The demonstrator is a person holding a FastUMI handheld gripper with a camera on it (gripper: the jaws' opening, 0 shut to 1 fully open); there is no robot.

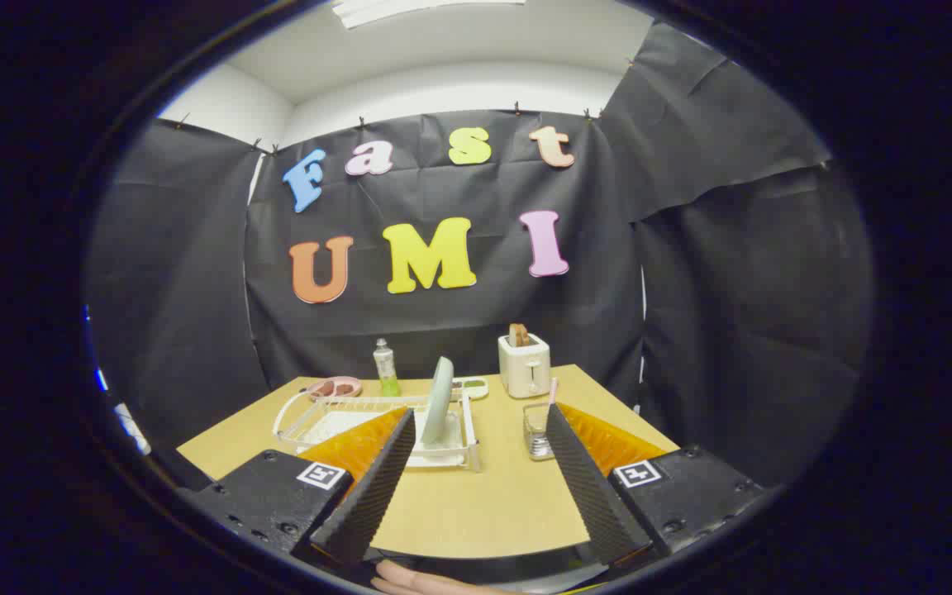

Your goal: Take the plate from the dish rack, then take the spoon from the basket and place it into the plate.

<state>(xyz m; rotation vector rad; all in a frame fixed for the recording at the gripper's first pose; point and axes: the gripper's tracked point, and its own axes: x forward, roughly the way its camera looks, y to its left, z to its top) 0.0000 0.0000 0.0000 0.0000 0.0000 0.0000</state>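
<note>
A pale green plate (440,401) stands upright on edge in the white wire dish rack (335,421), beyond and between my fingers. To its right a small clear mesh basket (536,430) holds a spoon with a pink handle (552,390) sticking up, just behind my right finger. My gripper (476,413) is open, fingers wide apart over the near part of the table, nothing between them.
On the wooden table (476,504), a white toaster (524,366) with bread stands at the back. A green-liquid bottle (384,368), a pink dish (334,387) with food and a small white tray (470,386) sit behind the rack. A hand (418,578) shows under the gripper.
</note>
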